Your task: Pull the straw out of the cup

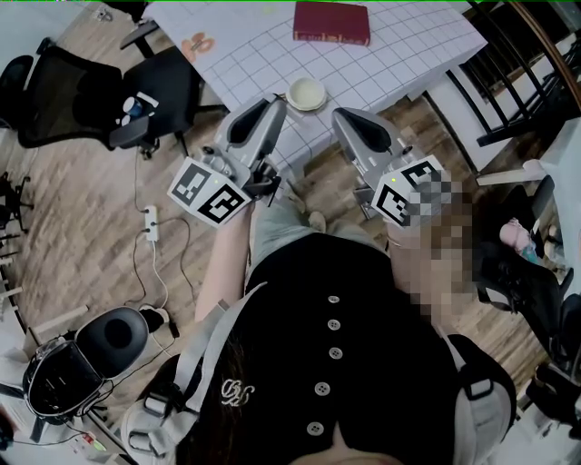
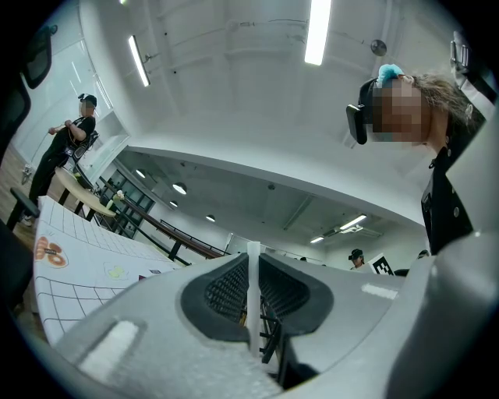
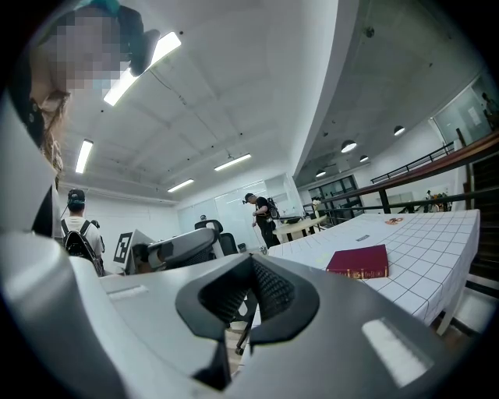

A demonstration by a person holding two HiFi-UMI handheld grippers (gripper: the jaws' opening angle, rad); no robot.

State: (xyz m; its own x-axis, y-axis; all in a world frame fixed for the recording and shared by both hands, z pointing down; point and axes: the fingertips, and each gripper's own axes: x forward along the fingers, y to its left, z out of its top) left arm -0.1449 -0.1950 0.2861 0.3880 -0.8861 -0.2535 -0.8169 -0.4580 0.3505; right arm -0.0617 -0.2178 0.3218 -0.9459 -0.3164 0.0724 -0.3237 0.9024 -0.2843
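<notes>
A cream cup (image 1: 306, 93) stands near the front edge of the table with the white grid cloth (image 1: 390, 64), and no straw shows in it. Both grippers are held side by side in front of that edge, close to the person's body. My left gripper (image 1: 275, 107) is shut on a thin white straw (image 2: 253, 290), which stands upright between the dark ribbed pads (image 2: 226, 290) in the left gripper view. My right gripper (image 1: 342, 116) has its jaws closed tip to tip with nothing between them (image 3: 251, 263). The cup is hidden in both gripper views.
A dark red book (image 1: 331, 23) lies at the far side of the table, also the red book (image 3: 359, 262) in the right gripper view. Black office chairs (image 1: 100, 91) stand to the left, with cables and a power strip (image 1: 151, 222) on the wooden floor. People stand in the room's background (image 3: 261, 218).
</notes>
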